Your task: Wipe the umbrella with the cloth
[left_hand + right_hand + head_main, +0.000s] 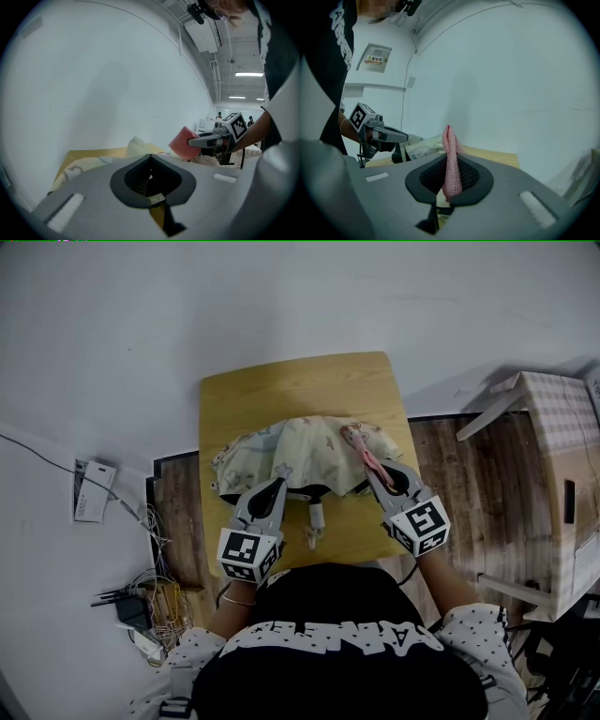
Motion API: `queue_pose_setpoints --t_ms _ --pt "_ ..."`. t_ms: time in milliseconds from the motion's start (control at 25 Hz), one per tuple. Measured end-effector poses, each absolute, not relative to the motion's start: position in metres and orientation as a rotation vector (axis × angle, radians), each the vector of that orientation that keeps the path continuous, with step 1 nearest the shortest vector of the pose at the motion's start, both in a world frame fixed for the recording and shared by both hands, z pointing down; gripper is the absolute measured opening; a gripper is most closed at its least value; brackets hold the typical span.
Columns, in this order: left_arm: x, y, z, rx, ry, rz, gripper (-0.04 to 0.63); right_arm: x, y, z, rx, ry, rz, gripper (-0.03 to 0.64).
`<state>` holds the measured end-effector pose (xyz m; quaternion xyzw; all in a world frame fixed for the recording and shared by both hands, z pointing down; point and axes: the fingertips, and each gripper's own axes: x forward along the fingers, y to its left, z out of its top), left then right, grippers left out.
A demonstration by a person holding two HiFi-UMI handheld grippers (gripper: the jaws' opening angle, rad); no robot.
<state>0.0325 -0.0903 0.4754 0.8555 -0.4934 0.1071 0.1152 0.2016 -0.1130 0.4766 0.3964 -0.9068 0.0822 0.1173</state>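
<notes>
A pale, patterned umbrella [300,451] lies spread across the small wooden table [281,390]. Its handle [315,521] points back toward me. My left gripper [280,484] is shut at the canopy's near rim, pinching the thin fabric. In the left gripper view the jaws [150,176] are together, with the umbrella [136,146] just beyond them. My right gripper [367,465] is shut on a pink cloth [359,442], held over the canopy's right side. The cloth [451,159] stands upright between the right gripper's jaws [449,161]. In that view the umbrella [423,149] is at left.
A cardboard box [562,493] stands to the right of the table on the wood floor. A white device [94,491] and a tangle of cables [141,606] lie at the left. A white wall runs along the table's far side.
</notes>
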Motion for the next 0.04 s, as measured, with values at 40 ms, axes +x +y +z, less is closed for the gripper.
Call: queue_pose_setpoints --t_ms 40 --pt "0.033 -0.0906 0.4752 2.508 -1.445 0.314 0.002 0.2016 -0.1136 0.4748 1.166 -2.657 0.239 0.029"
